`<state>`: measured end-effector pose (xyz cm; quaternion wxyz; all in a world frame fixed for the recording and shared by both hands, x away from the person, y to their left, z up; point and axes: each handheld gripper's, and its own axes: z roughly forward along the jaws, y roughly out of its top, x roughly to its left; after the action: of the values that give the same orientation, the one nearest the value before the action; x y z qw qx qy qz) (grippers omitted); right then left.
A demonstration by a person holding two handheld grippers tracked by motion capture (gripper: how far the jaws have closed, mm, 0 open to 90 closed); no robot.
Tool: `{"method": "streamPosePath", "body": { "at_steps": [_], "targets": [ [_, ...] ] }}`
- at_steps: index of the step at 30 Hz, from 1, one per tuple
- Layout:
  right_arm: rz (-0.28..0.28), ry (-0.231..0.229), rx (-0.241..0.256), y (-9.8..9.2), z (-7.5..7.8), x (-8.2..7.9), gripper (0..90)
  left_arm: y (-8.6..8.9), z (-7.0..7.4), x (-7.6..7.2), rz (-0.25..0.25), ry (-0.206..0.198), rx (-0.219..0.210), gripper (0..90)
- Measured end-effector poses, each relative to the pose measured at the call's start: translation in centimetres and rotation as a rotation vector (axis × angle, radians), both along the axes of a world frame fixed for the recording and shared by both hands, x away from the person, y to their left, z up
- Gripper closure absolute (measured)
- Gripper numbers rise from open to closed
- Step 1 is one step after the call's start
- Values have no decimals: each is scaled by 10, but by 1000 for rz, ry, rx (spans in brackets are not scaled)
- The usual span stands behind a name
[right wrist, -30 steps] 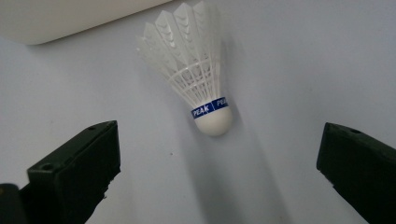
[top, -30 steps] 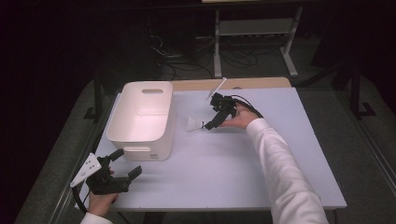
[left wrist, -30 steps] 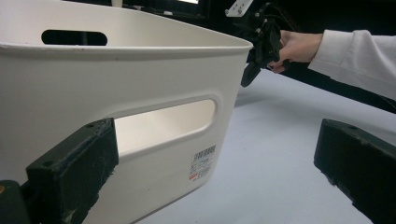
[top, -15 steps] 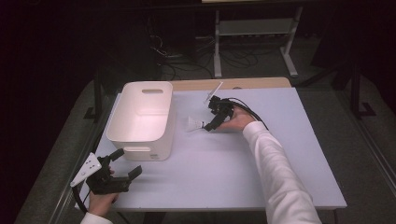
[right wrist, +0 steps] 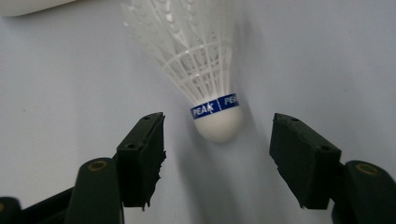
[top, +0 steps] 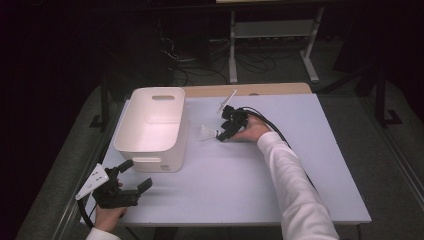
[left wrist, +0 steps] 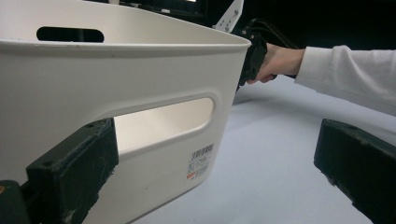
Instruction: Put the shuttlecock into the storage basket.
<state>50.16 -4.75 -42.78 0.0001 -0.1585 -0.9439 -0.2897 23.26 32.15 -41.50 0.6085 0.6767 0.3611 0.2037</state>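
While still unclamped, lying between the wide-spread black jaws of the right gripper [right wrist: 217, 154]: a white feathered shuttlecock with a rounded cork tip and a blue "PEAK" band [right wrist: 205, 79], cork toward the camera, skirt fanning away, touching neither pad. Likely risks from here, as a judgement: closing off-centre and nudging the round cork so that it rolls or skids aside on the smooth pale lilac tabletop [right wrist: 327, 56]; closing farther up and crushing the light feather skirt; gripping too shallowly on the curved cork and squirting it out. Seen from above, right hand [top: 250, 131] low on the table, white-sleeved forearm stretched forward, gripper tilted down and pointing toward the white rectangular plastic tub with cut-out handles [top: 155, 125], shuttlecock just ahead of the jaw tips, near the tub's side. Nearer the table's front edge, left gripper [top: 136, 176] held just off the tub's near corner, jaws wide apart, holding nothing, tub wall just ahead of them.
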Motion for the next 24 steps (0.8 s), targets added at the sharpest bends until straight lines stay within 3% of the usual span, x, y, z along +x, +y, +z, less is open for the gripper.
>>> {"method": "streamPosePath", "body": {
  "at_steps": [12, 19, 24],
  "targets": [
    [24, -17, -4, 9, -5, 1, 473, 0, 0, 0, -9, -2, -1, 0],
    [60, -23, 1, 12, -3, -1, 617, -1, 1, -1, -14, -7, -5, 0],
    [76, -20, -7, 13, -1, -4, 635, -1, 0, 0, -17, -3, -4, 0]
  ]
}}
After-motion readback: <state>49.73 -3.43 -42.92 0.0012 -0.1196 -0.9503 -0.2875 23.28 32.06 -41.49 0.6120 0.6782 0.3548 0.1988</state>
